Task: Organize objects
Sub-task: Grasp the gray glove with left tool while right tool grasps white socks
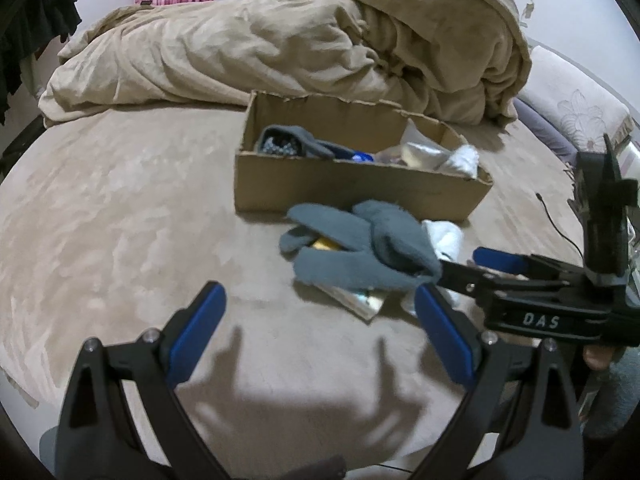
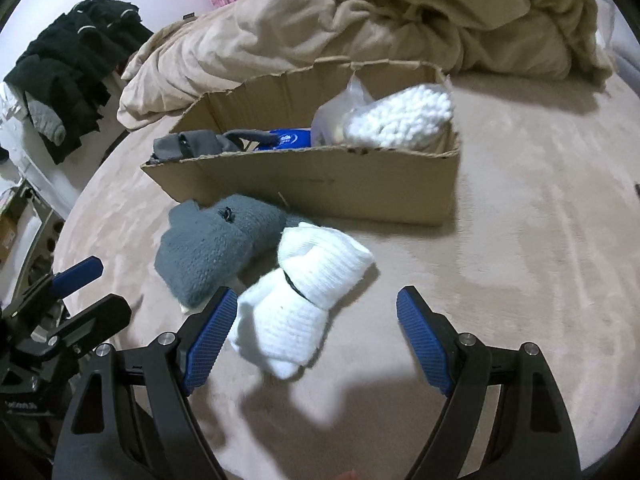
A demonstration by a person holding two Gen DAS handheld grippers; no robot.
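A cardboard box [image 1: 352, 192] [image 2: 320, 184] stands on the bed, holding grey cloth, a blue item [image 2: 290, 138] and a bag of white cotton balls [image 2: 400, 120]. In front of it lie a grey fleece piece [image 1: 360, 248] [image 2: 212, 248] and a white sock bundle [image 2: 300, 304] [image 1: 444, 236]. A shiny packet [image 1: 356, 300] shows under the grey piece. My left gripper [image 1: 320, 328] is open and empty, short of the grey piece. My right gripper [image 2: 316, 340] is open, its jaws either side of the near end of the white bundle; it shows in the left wrist view [image 1: 460, 272].
A rumpled beige duvet [image 1: 280, 40] is heaped behind the box. Dark clothes [image 2: 68, 68] hang at the left. A pillow [image 1: 568, 92] and a thin black cable [image 1: 560, 224] lie at the right. The beige bed cover [image 1: 120, 220] spreads all around.
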